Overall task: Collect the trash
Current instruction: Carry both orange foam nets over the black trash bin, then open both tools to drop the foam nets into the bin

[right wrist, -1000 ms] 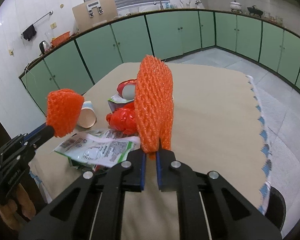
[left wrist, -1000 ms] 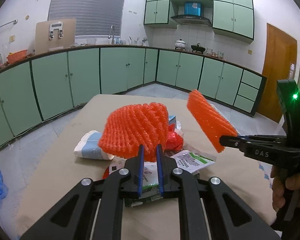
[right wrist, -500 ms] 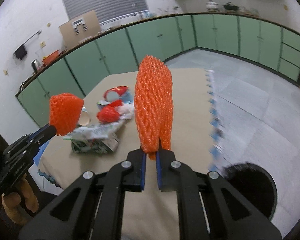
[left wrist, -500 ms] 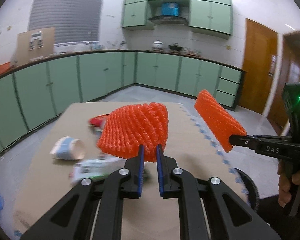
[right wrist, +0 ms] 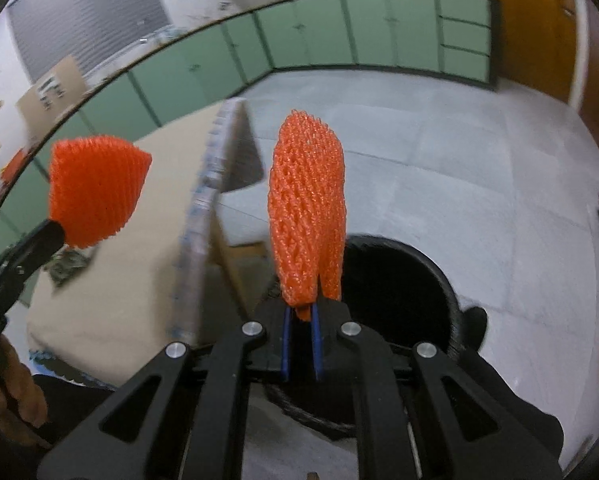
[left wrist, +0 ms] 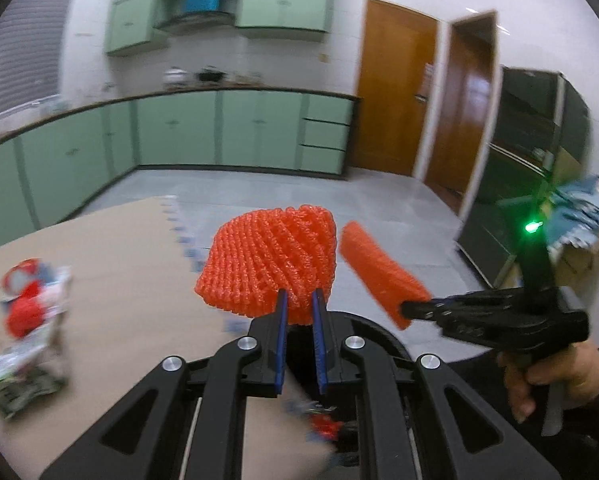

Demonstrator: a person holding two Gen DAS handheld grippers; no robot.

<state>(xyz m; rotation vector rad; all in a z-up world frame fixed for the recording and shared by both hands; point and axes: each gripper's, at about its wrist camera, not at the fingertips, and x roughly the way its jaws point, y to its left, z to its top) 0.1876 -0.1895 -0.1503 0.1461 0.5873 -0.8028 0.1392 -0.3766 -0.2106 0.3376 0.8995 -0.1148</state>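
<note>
Orange foam nets (left wrist: 271, 262) (right wrist: 307, 208) pinched between both grippers' fingers (left wrist: 281, 320)

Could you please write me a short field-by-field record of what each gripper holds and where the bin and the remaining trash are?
left gripper: shut on an orange foam net
right gripper: shut on a second orange foam net
black bin: on the floor beside the table, just beyond the right gripper's net
table: covered with a beige cloth
remaining trash: blurred pile of wrappers at the table's left side
</note>
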